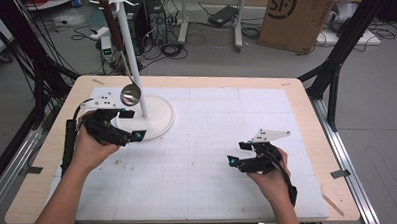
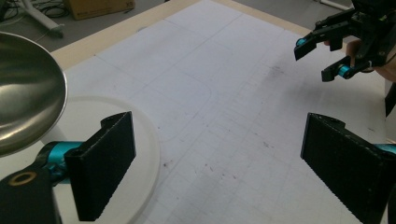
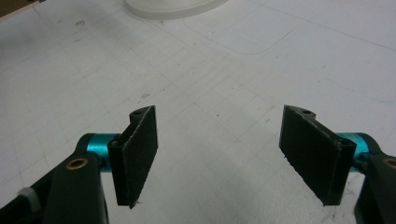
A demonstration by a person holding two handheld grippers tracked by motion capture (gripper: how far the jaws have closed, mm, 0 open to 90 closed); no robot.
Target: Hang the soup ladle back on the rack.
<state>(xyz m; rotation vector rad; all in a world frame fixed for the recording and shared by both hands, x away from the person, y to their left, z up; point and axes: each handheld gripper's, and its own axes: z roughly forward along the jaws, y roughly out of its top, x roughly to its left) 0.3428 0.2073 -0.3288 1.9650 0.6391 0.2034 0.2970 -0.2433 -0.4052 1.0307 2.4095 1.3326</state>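
Note:
A steel ladle (image 1: 130, 94) with a brown handle hangs from a white stand (image 1: 131, 54) whose round base (image 1: 159, 118) rests on the white mat. My left gripper (image 1: 131, 125) is open just left of the base, over its rim, with the ladle bowl (image 2: 25, 88) close by its left jaw. Nothing is between its jaws. My right gripper (image 1: 239, 153) is open low over the mat at the right, jaws wide apart and empty; it also appears far off as the right gripper (image 2: 322, 58). The stand base (image 3: 173, 7) lies ahead of it.
The white gridded mat (image 1: 212, 141) covers a wooden table (image 1: 306, 95). Behind the table stand a cardboard box (image 1: 295, 16), computer cases and cables on the floor. Black frame legs rise at both sides.

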